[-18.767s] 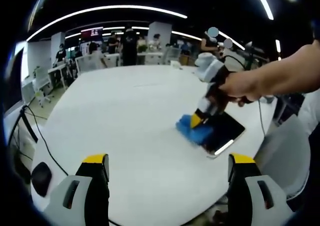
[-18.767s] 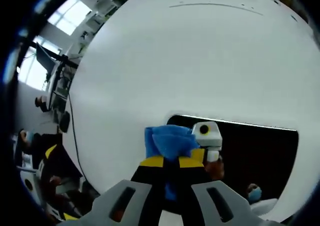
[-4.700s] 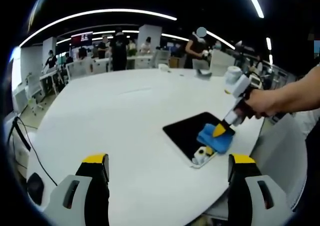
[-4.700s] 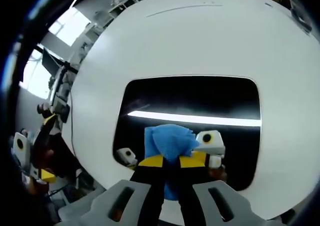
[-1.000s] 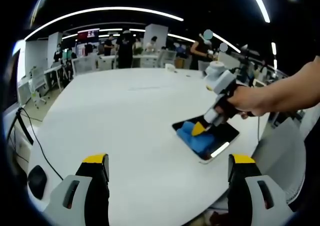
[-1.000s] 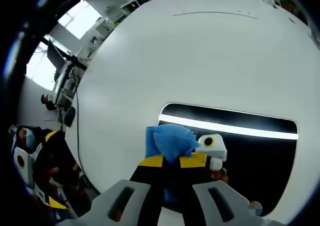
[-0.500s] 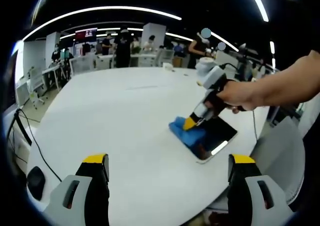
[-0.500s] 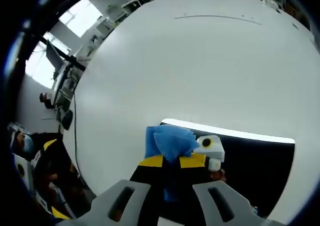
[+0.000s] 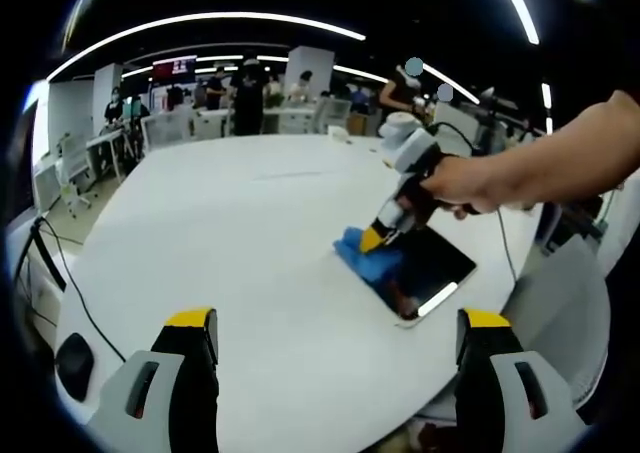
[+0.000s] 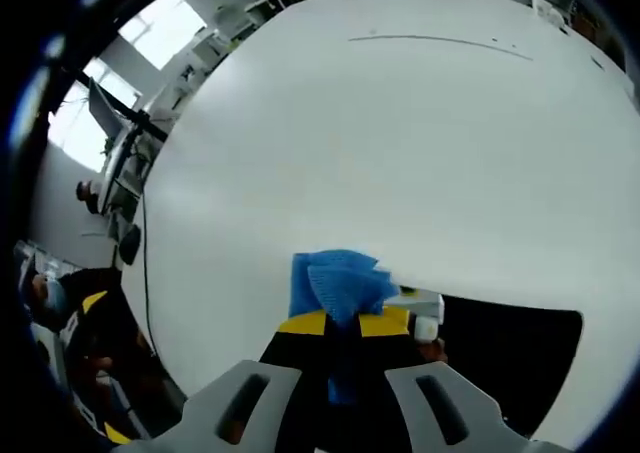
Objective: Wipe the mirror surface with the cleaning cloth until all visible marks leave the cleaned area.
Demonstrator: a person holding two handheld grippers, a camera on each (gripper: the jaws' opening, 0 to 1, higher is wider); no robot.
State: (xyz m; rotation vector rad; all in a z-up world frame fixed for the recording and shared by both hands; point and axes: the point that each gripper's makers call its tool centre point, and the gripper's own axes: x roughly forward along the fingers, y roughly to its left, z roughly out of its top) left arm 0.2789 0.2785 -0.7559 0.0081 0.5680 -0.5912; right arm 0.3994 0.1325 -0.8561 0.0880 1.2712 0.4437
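A dark mirror (image 9: 430, 271) lies flat on the white round table (image 9: 230, 243), near its right edge. My right gripper (image 9: 375, 238) presses a blue cleaning cloth (image 9: 365, 256) onto the mirror's left end, held by a person's hand. In the right gripper view the right gripper (image 10: 343, 323) is shut on the blue cloth (image 10: 335, 285), which sits at the left edge of the mirror (image 10: 500, 363). My left gripper (image 9: 335, 323) hangs open over the table's near side, well short of the mirror, with nothing between its yellow-tipped fingers (image 9: 192, 325).
A black cable (image 9: 75, 273) runs over the table's left edge. Chairs, desks and several people stand beyond the far side of the table. A thin line (image 10: 440, 39) marks the tabletop far from the mirror.
The right gripper has slid the cloth leftward along the mirror, from its middle to its left end. The left gripper has stayed open and nearly still.
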